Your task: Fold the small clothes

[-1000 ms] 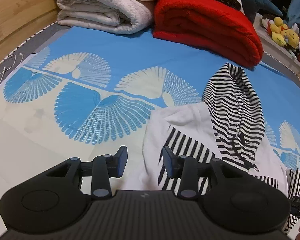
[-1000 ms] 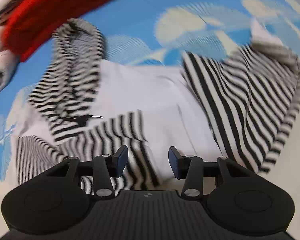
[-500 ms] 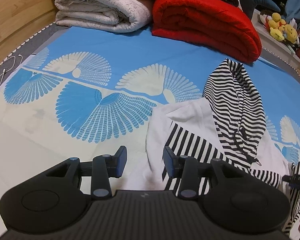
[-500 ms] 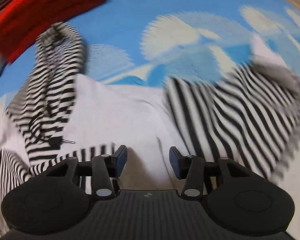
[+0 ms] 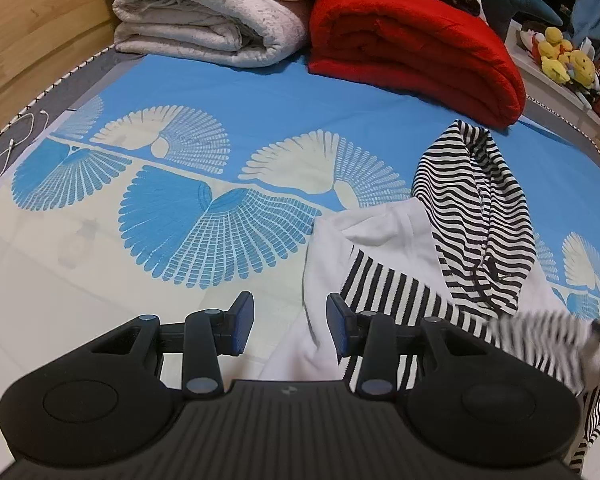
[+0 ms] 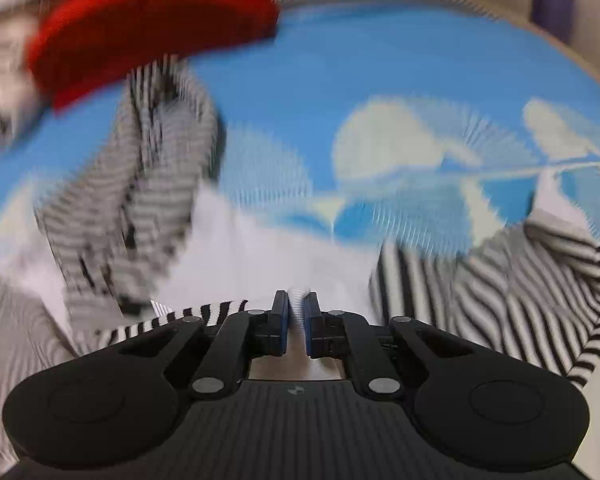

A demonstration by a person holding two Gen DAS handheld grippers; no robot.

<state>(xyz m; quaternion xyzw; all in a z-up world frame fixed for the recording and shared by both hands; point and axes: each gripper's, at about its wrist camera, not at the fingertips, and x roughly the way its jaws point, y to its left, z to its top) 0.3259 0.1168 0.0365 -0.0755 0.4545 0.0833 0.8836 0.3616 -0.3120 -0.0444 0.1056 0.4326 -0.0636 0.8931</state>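
Hoodie (image 5: 384,248) lies hood toward red blanket (image 5: 412,40); right gripper (image 6: 296,320) just closed, pinching its fabric; left gripper (image 5: 290,328) spread.

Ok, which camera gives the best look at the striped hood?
The left wrist view: the hood lies sharp and whole, in front of the red blanket. In the right wrist view the hood is motion-blurred, its stripes smeared.

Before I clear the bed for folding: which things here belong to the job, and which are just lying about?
Part of the job:
- striped hooded top
- right gripper, fingers shut on a fold of it
- left gripper, open at its white edge

Just lying about:
- red blanket
- white quilt
- yellow plush toys
- white cable
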